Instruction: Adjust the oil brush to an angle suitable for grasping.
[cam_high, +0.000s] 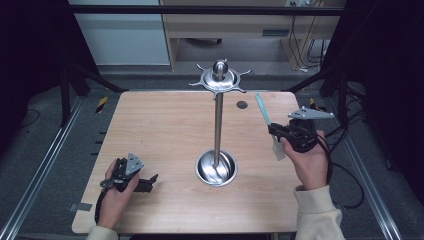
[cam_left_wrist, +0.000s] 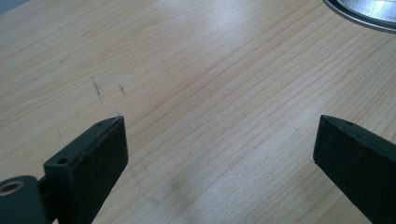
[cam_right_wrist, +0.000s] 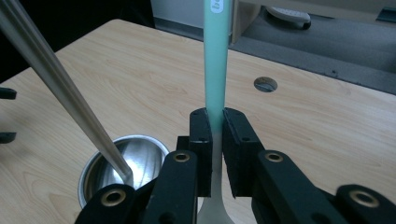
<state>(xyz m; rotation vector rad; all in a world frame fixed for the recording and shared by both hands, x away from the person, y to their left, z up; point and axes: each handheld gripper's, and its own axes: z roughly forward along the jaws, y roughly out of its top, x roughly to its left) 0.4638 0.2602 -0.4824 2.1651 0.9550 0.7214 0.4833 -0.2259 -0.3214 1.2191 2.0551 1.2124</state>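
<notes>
High view: one wooden table (cam_high: 165, 130), one steel rack (cam_high: 218, 125) standing at its middle, pole rising from a round base to a crown of hooks over the far edge. One spatula (cam_high: 264, 114), teal handle up and pale blade down, held off the table near the right edge by the right gripper (cam_high: 276, 131). Left gripper (cam_high: 149, 183) resting near the front-left corner, well apart from the rack. One dark round hole (cam_high: 242, 105) in the tabletop near the far-right corner. Two hands, two grippers, one utensil in all.

Left gripper view: jaws spread wide, nothing between them, only bare wood grain under them and a sliver of the rack's base (cam_left_wrist: 364, 14) at the top right corner.

Right gripper view: jaws pressed together on the spatula's handle (cam_right_wrist: 215, 65), pinching it just above where teal gives way to the pale neck; handle pointing up and away, its top end cut off by the frame. Rack pole (cam_right_wrist: 60, 88) slanting down at left into its shiny base; table hole (cam_right_wrist: 265, 84) beyond.

Step in hand, by the look of it: carrying the gripped spatula toward the rack for hanging. Next move likely calling for a lift to the crown's level and a careful line-up of the handle's end with one hook; whether that end has a hanging hole cannot be told.
</notes>
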